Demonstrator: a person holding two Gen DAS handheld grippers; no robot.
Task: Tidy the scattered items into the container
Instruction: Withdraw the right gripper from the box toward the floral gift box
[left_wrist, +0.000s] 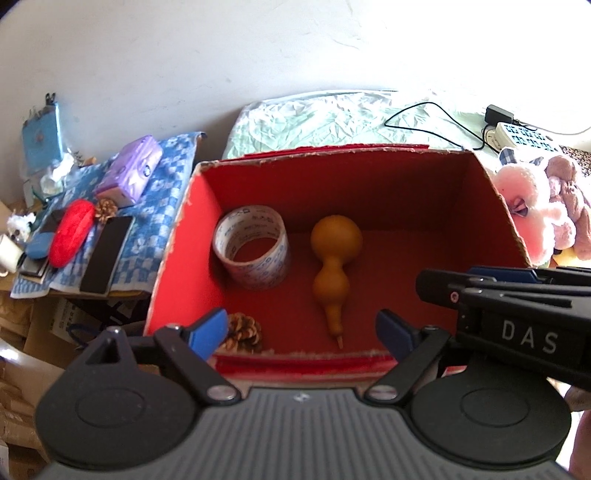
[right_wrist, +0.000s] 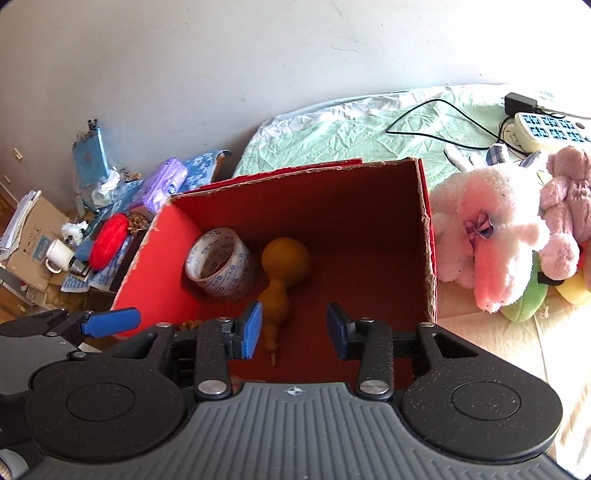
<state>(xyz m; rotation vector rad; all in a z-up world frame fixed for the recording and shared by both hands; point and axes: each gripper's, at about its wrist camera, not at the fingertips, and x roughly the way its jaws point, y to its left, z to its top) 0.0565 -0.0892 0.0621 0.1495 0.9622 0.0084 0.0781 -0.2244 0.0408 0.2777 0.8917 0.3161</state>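
Note:
A red cardboard box (left_wrist: 332, 153) stands open on the bed. Inside lie a roll of clear printed tape (left_wrist: 251, 254), an orange-brown gourd (left_wrist: 332, 266) and a pine cone (left_wrist: 242, 332) by the near wall. My left gripper (left_wrist: 301, 334) hovers above the box's near edge, open, with nothing between its blue pads. The right gripper (right_wrist: 294, 328) hangs over the same box (right_wrist: 295, 173), open and empty; the gourd (right_wrist: 284, 266) and tape (right_wrist: 218, 266) lie below it. Its body (left_wrist: 498, 291) shows at the right of the left wrist view.
Left of the box, a blue checked cloth (left_wrist: 147, 206) carries a red pouch (left_wrist: 72, 238), a purple tissue pack (left_wrist: 131, 170), a second pine cone (left_wrist: 106, 208) and a black case (left_wrist: 107, 254). Plush toys (right_wrist: 491, 236), a power strip (right_wrist: 546, 131) and a cable lie to the right.

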